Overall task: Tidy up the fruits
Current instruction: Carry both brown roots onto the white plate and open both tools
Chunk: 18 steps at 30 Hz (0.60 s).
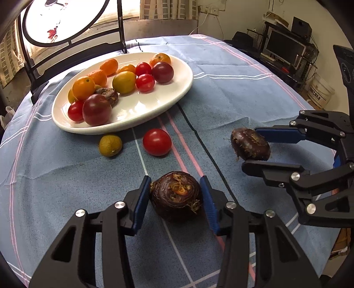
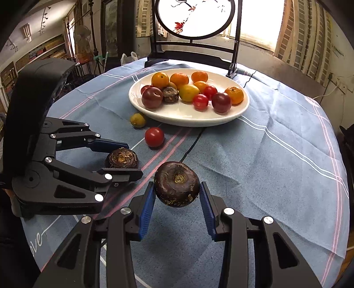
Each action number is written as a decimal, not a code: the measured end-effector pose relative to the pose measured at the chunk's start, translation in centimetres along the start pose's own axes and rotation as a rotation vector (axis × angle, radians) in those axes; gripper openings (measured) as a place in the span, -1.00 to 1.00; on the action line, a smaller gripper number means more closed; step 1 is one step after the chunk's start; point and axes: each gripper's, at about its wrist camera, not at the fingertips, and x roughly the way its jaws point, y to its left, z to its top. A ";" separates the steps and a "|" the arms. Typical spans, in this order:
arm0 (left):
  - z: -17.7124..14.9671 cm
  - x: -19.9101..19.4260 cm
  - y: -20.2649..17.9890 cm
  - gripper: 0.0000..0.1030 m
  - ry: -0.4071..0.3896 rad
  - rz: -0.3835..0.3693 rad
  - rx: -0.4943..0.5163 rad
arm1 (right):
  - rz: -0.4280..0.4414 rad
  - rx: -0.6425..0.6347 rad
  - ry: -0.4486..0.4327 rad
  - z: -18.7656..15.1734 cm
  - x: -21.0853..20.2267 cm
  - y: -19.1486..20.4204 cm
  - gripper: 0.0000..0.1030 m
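Observation:
My left gripper is shut on a dark brown water chestnut that rests on the blue checked tablecloth. The right wrist view shows the same gripper and chestnut at the left. My right gripper is shut on a second water chestnut, held just above the cloth; it appears in the left wrist view too. Farther back, a white oval plate holds oranges, tomatoes, plums and a chestnut. A red tomato and a yellow-green citrus lie loose before it.
A round painted screen on a dark stand rises at the table's far edge behind the plate. Beyond the table to the right are a monitor on a shelf and a white bucket. Shelves line the left wall.

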 end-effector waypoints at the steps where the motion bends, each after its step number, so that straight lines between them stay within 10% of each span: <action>1: -0.1 -0.3 0.0 -0.13 -0.006 0.009 0.004 | 0.004 0.001 0.000 0.0 0.0 0.0 -0.21; 18: -0.5 -2.9 2.9 -0.13 -0.071 0.170 0.011 | 0.086 -0.038 0.007 1.8 0.5 3.3 -0.21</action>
